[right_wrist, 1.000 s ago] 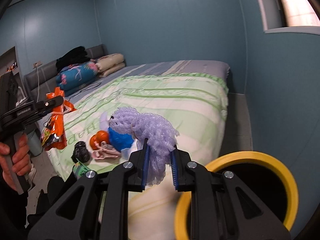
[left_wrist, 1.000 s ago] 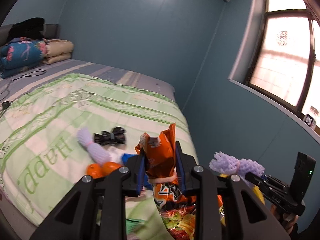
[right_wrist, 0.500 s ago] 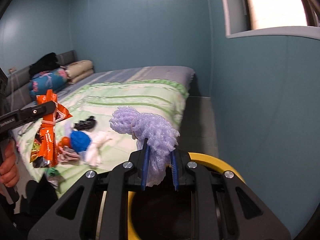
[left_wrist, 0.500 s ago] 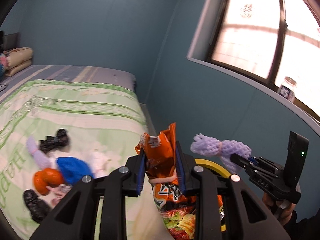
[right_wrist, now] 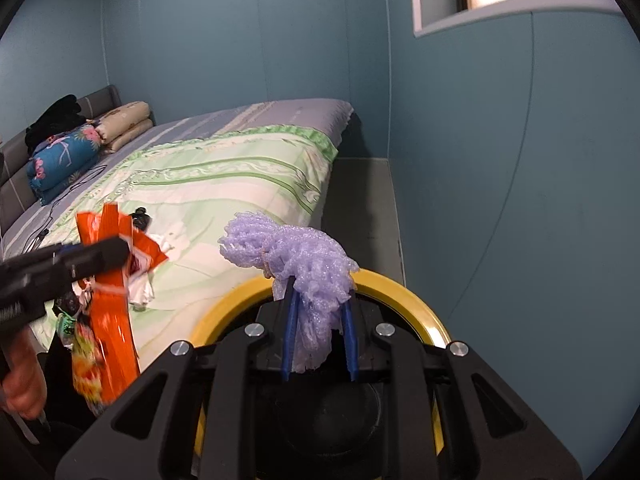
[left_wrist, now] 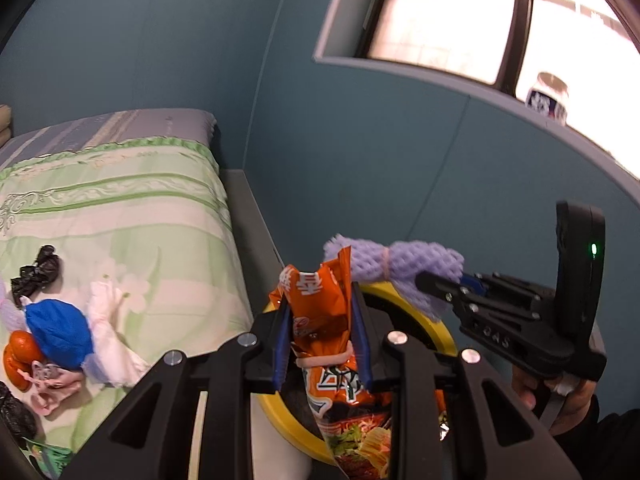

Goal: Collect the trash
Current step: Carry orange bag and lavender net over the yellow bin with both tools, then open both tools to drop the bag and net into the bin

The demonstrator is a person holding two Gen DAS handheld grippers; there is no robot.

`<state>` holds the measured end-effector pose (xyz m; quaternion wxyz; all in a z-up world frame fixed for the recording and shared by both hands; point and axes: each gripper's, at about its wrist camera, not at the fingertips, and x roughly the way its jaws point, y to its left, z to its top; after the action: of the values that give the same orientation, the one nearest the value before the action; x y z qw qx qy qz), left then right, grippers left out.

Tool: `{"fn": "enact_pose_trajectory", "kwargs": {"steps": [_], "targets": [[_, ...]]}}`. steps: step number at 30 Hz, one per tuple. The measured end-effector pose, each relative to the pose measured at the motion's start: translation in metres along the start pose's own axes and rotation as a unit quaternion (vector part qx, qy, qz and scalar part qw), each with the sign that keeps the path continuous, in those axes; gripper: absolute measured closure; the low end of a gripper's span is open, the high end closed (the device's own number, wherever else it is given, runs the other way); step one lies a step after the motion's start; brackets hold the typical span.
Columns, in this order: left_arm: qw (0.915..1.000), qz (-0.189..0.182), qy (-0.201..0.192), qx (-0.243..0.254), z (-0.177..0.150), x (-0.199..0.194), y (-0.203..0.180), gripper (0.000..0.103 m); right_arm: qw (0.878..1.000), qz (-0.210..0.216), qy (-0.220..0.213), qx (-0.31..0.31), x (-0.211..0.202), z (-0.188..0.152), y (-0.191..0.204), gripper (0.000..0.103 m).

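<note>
My left gripper [left_wrist: 322, 340] is shut on an orange snack bag [left_wrist: 320, 308], which hangs over the near rim of the yellow-rimmed bin [left_wrist: 436, 328]. My right gripper [right_wrist: 319, 332] is shut on a purple foam net [right_wrist: 304, 264] and holds it above the bin's dark opening [right_wrist: 400, 284]. The net shows in the left wrist view [left_wrist: 400, 268], with the right gripper [left_wrist: 436, 284] beyond the bag. The snack bag shows at the left of the right wrist view [right_wrist: 112, 308], with the left gripper [right_wrist: 108, 254] holding it.
The bed with a green quilt [left_wrist: 120, 208] lies left of the bin. On it are a blue ball of paper [left_wrist: 60, 332], white tissue [left_wrist: 108, 340], black bags [left_wrist: 36, 276] and orange items [left_wrist: 18, 356]. Blue wall [left_wrist: 400, 160] stands behind the bin. Folded bedding [right_wrist: 80, 148] lies at the bed's far end.
Both grippers have swung right from over the bed to the bin. The bag and the net are still held, now over the bin.
</note>
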<state>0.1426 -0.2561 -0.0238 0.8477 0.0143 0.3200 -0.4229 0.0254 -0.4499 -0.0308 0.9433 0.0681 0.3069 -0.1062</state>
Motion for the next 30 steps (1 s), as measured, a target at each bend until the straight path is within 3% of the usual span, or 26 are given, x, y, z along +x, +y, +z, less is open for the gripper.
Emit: {"fn": "enact_pose_trajectory", "kwargs": {"steps": [10, 13, 17, 20, 22, 24, 30], "targets": [[0.9991, -0.011, 0.04, 0.006, -0.013, 0.03, -0.01, 0.078, 0.999, 0.007, 0.03, 0.024, 0.019, -0.003, -0.016, 0.084], [0.9989, -0.016, 0.042, 0.01, -0.015, 0.034, -0.012, 0.077, 0.999, 0.005, 0.03, 0.027, 0.019, -0.003, -0.018, 0.078], [0.9989, -0.016, 0.041, 0.014, -0.018, 0.035, -0.012, 0.063, 0.999, -0.002, 0.028, 0.037, 0.022, 0.0, -0.021, 0.065], [0.9992, -0.009, 0.039, 0.007, -0.019, 0.034, -0.009, 0.043, 0.998, -0.008, 0.027, 0.048, 0.023, 0.001, -0.029, 0.061], [0.9994, -0.004, 0.035, 0.0, -0.018, 0.033, -0.005, 0.04, 0.998, -0.014, 0.023, 0.056, 0.022, 0.001, -0.033, 0.058], [0.9995, -0.001, 0.031, -0.007, -0.015, 0.029, 0.0, 0.03, 0.998, -0.016, 0.017, 0.06, 0.019, 0.002, -0.035, 0.058], [0.9992, 0.036, -0.006, -0.017, -0.007, 0.008, 0.014, 0.011, 0.998, -0.01, -0.016, 0.063, 0.007, 0.005, -0.034, 0.047]]}}
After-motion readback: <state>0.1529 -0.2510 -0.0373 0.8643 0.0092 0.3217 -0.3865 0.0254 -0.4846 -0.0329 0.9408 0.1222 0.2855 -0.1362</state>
